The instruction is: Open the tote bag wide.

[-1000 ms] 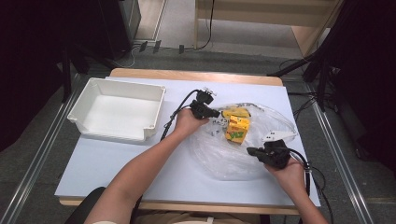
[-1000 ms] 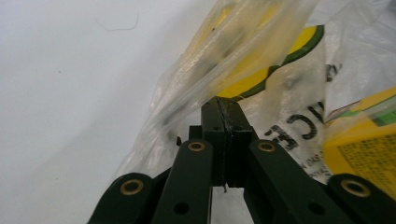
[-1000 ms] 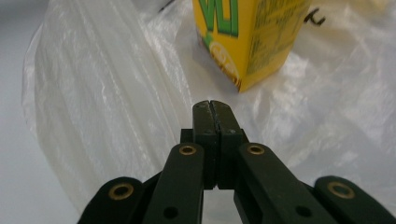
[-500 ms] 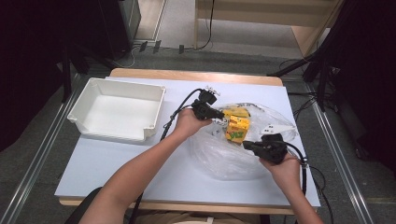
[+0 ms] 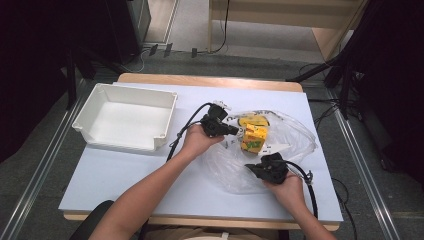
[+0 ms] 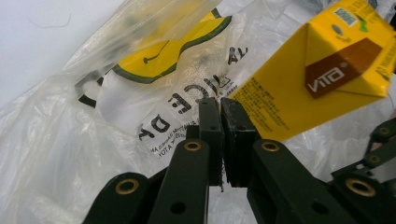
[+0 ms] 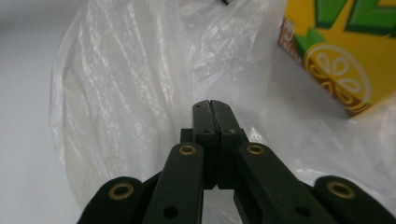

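A: Status on left gripper point(image 6: 220, 105)?
B: Jaws nearly together, thin slit between pads. Film of the clear plastic bag point(image 5: 280, 150) seemingly caught there at the near rim; cannot confirm a firm pinch.
A: And the carton?
B: Yellow drink carton point(image 6: 322, 74) just past the left gripper's tips, up and to their right, tilted on an edge, inside the bag. Printed bag panel with a yellow-green logo directly ahead of the tips, in the way.
A: Right gripper point(image 7: 211, 109)?
B: Jaws pressed together, no gap. Bag film bunched ahead and to the left of the tips; whether film is trapped between the pads, cannot tell. Same carton beyond the tips, upper right, lemon print facing.
A: Layout from the high view?
B: Carton point(image 5: 254, 137) between the two grippers, closer to the left gripper point(image 5: 231, 131). Right gripper point(image 5: 252, 170) at the bag's near edge. White plastic bin point(image 5: 125, 120) well off to the left gripper's outer side, apart from the bag. Cable looping from the left gripper across the table point(image 5: 125, 175).
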